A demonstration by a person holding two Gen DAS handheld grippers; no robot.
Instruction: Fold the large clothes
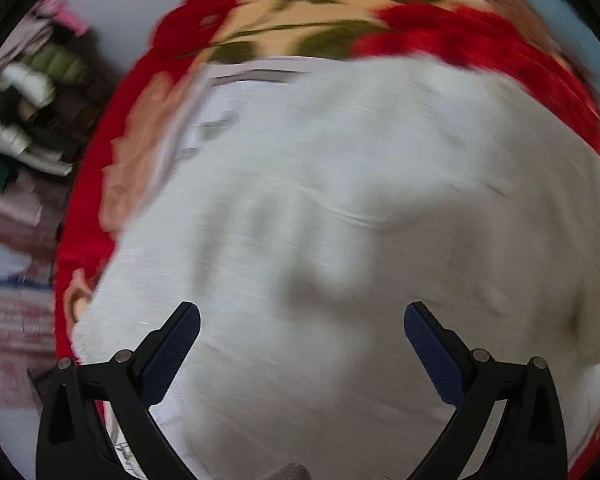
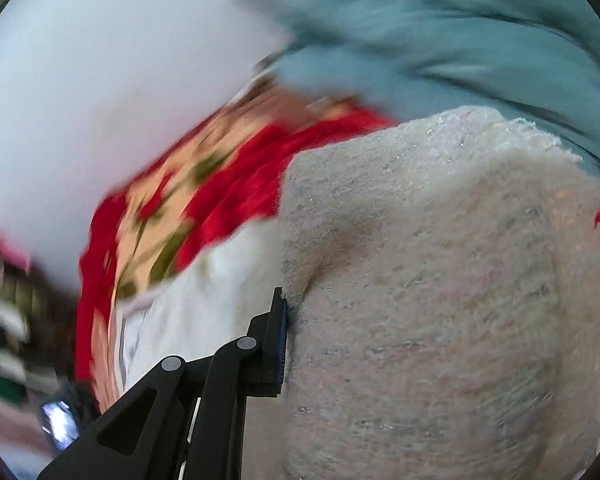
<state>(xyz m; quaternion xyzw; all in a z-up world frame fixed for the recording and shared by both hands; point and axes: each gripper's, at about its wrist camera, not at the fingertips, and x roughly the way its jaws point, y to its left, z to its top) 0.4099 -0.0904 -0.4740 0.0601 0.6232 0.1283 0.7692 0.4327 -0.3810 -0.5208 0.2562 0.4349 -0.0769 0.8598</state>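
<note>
A large white fuzzy garment [image 1: 340, 200] lies spread on a red floral blanket [image 1: 308, 28]. My left gripper [image 1: 302, 344] hovers over the garment with its jaws wide apart and nothing between them. In the right wrist view a thick fold of the same white knit garment [image 2: 440, 300] fills the lower right, lifted close to the camera. My right gripper [image 2: 290, 340] is shut on that fold. Only its left finger [image 2: 276, 344] shows; the cloth hides the other. Both views are motion-blurred.
A pile of mixed clothes [image 1: 32, 112] lies at the left beyond the blanket's edge. A light blue cloth [image 2: 440, 32] lies at the top right behind the garment. The red floral blanket [image 2: 204, 208] and a pale wall [image 2: 100, 100] show on the left.
</note>
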